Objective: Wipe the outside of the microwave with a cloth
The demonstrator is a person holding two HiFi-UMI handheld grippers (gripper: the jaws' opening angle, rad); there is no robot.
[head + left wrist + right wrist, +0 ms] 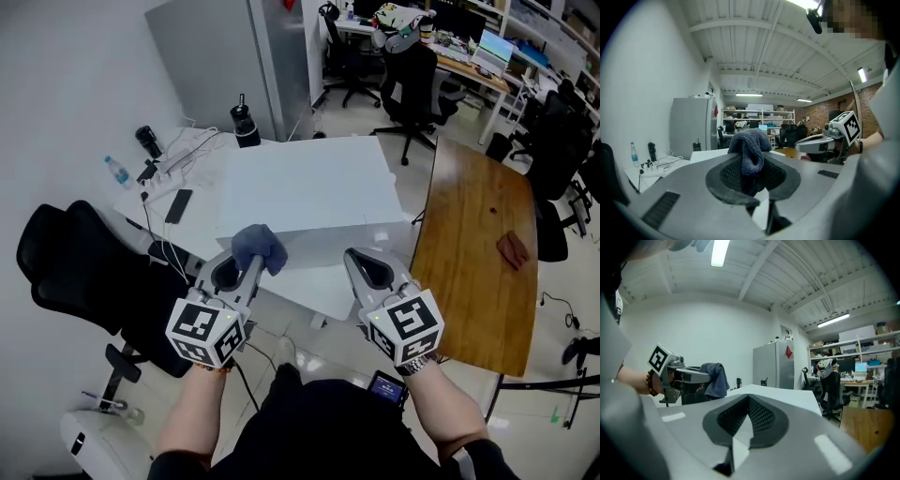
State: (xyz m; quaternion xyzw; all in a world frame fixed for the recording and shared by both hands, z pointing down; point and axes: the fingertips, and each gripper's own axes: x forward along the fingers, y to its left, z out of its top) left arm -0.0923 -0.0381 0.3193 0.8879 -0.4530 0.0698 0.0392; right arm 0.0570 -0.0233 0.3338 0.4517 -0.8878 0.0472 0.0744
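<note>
A white boxy microwave (pixel 309 192) stands on the white table (pixel 202 220), seen from above, just beyond both grippers. My left gripper (pixel 253 255) is shut on a bunched blue-grey cloth (pixel 261 246), which sticks up from between its jaws (pixel 751 145). It is held in the air short of the microwave's near left corner. My right gripper (pixel 362 259) is level with it near the microwave's front, jaws closed together with nothing between them (pixel 747 401). The right gripper view shows the left gripper (pixel 689 376) and the cloth (pixel 715 378) off to its left.
A wooden table (pixel 478 244) with a small brown thing (pixel 513 249) stands at right. A black office chair (pixel 84 272) is at left. A phone (pixel 178 205), cables, a water bottle (pixel 116 172) and a black bottle (pixel 245 127) sit on the white table. A grey cabinet (pixel 234 66) stands behind.
</note>
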